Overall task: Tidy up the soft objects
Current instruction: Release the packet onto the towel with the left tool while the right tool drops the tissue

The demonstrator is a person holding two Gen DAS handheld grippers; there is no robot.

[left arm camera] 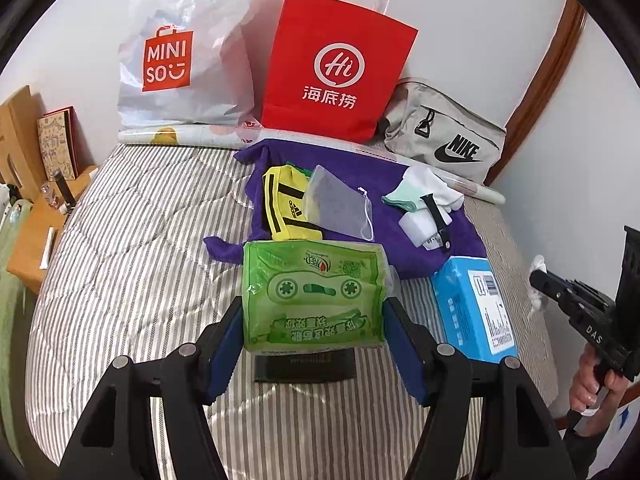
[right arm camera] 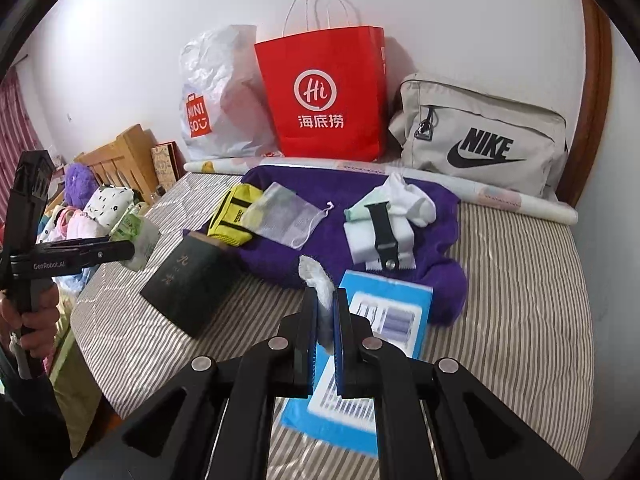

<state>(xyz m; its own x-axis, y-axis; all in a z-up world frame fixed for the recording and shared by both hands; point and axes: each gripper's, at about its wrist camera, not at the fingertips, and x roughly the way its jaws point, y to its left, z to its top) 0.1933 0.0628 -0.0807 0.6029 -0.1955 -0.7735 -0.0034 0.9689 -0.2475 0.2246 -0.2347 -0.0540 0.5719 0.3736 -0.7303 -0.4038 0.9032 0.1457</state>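
My left gripper (left arm camera: 314, 320) is shut on a green tissue pack (left arm camera: 314, 292) and holds it above a black box (left arm camera: 306, 366) on the striped bed. It also shows in the right wrist view (right arm camera: 134, 250). My right gripper (right arm camera: 326, 312) is shut on a white tissue (right arm camera: 318, 280) above a blue box (right arm camera: 384, 320). On a purple towel (right arm camera: 340, 188) lie a yellow pouch (right arm camera: 234, 216), a mesh bag (right arm camera: 286, 220), white socks (right arm camera: 412, 198) and a black watch strap (right arm camera: 384, 232).
A Miniso plastic bag (left arm camera: 180, 52), a red paper bag (left arm camera: 336, 68) and a grey Nike bag (left arm camera: 448, 136) stand against the wall at the back of the bed. A wooden headboard (right arm camera: 120, 156) and bedding lie to the left.
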